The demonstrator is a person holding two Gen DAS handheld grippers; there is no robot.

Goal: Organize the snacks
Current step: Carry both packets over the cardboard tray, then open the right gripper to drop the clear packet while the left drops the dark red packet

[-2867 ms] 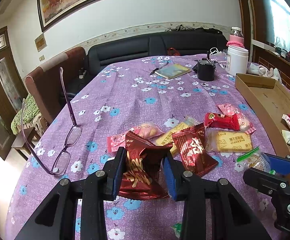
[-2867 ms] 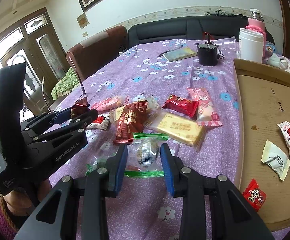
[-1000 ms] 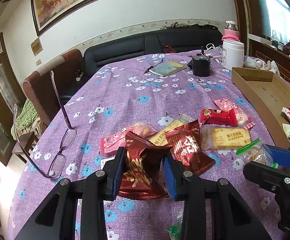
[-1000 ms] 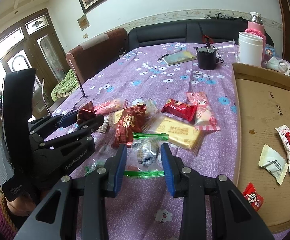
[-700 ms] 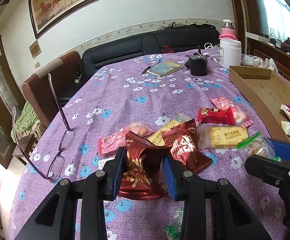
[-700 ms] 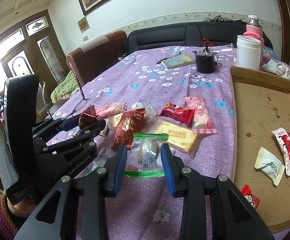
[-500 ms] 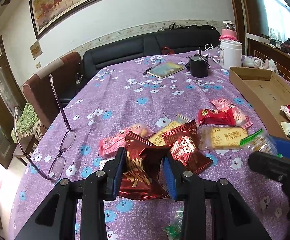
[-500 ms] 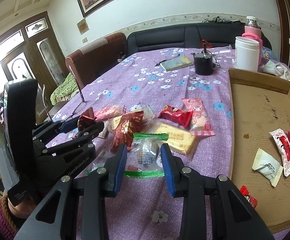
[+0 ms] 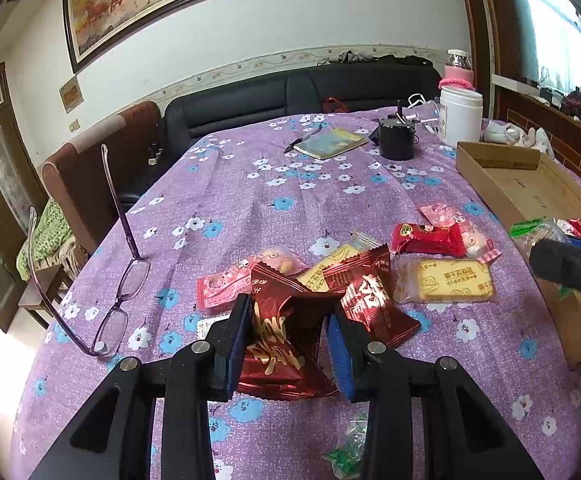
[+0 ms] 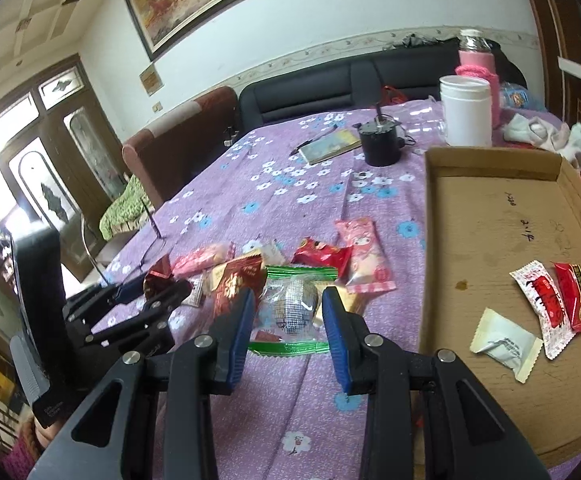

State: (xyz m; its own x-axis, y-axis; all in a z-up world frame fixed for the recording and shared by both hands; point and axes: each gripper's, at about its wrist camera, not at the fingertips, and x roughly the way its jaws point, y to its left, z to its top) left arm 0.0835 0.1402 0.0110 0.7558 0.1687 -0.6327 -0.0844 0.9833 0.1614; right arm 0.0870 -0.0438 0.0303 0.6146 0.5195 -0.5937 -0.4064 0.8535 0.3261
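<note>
My left gripper [image 9: 288,344] is shut on a dark red foil snack packet [image 9: 282,340] and holds it above the purple flowered tablecloth. My right gripper [image 10: 288,316] is shut on a clear snack bag with green edges [image 10: 292,308] and holds it above the table, just left of the cardboard tray [image 10: 490,164]. The right gripper also shows in the left wrist view [image 9: 570,264], by the tray's left wall. Several loose snacks lie on the cloth: a second dark red packet [image 9: 370,300], a yellow biscuit pack [image 9: 446,280], a red packet [image 9: 430,238].
The tray holds three wrapped snacks: a white one [image 10: 504,342], a red-and-white one [image 10: 538,300], a red one [image 10: 574,296]. Glasses [image 9: 118,280] lie at the left. A black pot [image 10: 380,140], a notebook [image 10: 328,146] and a white jar [image 10: 466,110] stand farther back.
Both grippers have kept their snacks. The right gripper has moved right, closer to the tray, and the left gripper has barely moved.
</note>
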